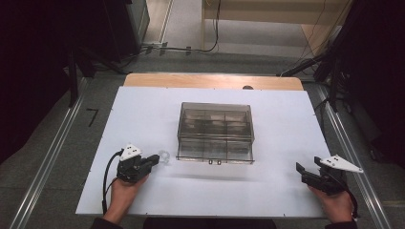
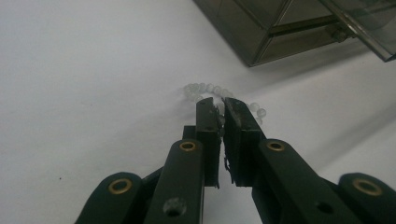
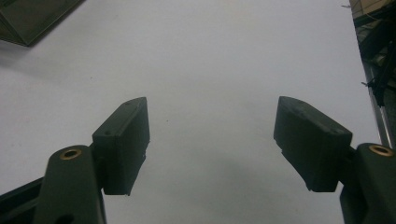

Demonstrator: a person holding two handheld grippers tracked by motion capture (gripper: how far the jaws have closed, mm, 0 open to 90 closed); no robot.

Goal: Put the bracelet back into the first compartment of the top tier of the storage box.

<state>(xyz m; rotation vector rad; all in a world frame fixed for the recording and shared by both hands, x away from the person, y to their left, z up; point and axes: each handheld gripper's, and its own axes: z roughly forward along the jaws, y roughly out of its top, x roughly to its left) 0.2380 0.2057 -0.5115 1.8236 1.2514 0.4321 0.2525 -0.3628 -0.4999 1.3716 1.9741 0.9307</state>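
Seemingly light, limp and slippery, a clear bead bracelet (image 2: 219, 95) sits pinched in the left gripper (image 2: 222, 106) mid-frame; right gripper (image 3: 212, 128) gapes empty.

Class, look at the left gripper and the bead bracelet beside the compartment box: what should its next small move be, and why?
Probably a short lift straight up. The left gripper has its jaws shut on the clear bead bracelet, which lies on the white table. The smoky plastic compartment box sits close by, so the bracelet must clear the surface first.
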